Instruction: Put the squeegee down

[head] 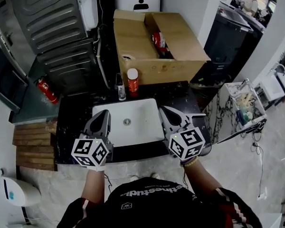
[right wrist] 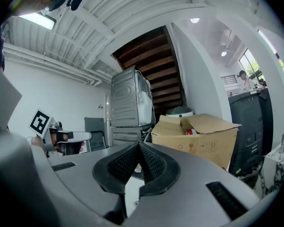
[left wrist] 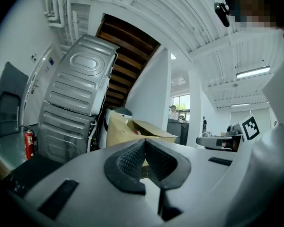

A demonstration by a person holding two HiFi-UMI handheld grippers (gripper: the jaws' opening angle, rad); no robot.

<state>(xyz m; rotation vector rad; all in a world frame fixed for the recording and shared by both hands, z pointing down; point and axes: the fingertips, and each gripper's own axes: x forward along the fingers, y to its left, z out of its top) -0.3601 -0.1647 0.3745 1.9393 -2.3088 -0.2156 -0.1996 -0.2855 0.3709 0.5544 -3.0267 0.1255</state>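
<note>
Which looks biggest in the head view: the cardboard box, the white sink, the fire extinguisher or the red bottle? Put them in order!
1. cardboard box
2. white sink
3. fire extinguisher and red bottle: they look about the same size, so I won't rank them.

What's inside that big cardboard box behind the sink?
Through the open top of the cardboard box, a red-and-white container shows beside something dark. Its flaps and walls cover the rest, so anything deeper cannot be seen.
</note>
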